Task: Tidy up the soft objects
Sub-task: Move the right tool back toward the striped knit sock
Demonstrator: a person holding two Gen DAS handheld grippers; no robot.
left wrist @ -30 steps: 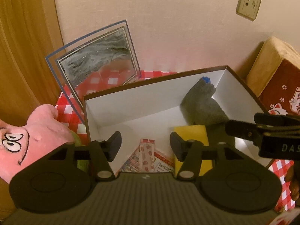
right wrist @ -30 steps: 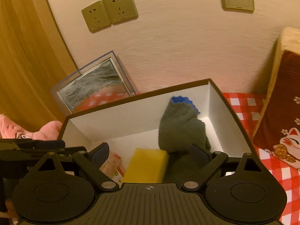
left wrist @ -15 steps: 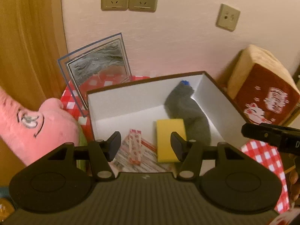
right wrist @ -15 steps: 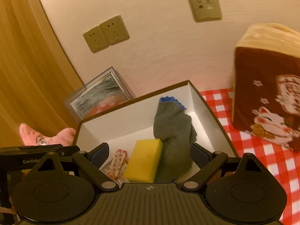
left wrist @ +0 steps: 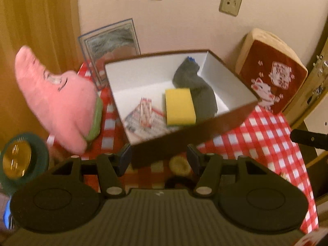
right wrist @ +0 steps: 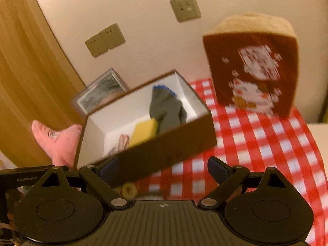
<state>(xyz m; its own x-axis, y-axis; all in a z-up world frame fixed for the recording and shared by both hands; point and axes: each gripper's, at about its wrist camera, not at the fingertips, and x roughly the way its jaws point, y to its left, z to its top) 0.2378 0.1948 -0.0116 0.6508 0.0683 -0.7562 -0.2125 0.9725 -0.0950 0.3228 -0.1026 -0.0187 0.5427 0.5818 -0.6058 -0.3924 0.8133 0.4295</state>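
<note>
A brown box with white inside point(left wrist: 235, 121) point(right wrist: 168, 147) sits on the red checked cloth. In it lie a yellow sponge point(left wrist: 179, 106) point(right wrist: 144, 132), a grey sock with a blue edge point(left wrist: 196, 86) point(right wrist: 167, 106) and a small red-and-white packet point(left wrist: 146, 110) point(right wrist: 123, 142). A pink star plush point(left wrist: 57, 100) point(right wrist: 59, 141) lies left of the box. My left gripper point(left wrist: 158, 158) is open and empty, in front of the box's near wall. My right gripper point(right wrist: 163, 168) is open and empty, also before the box.
A brown lucky-cat cushion point(left wrist: 272, 75) point(right wrist: 252, 65) stands right of the box against the wall. A framed picture point(left wrist: 110, 43) point(right wrist: 100, 94) leans behind the box. A green ring with a gold disc point(left wrist: 18, 160) lies far left. A small round yellowish thing point(left wrist: 179, 164) point(right wrist: 129, 190) lies near the fingers.
Both grippers have pulled back and up from the box. The whole box, the cloth before it and the cushion now show. Both stay open.
</note>
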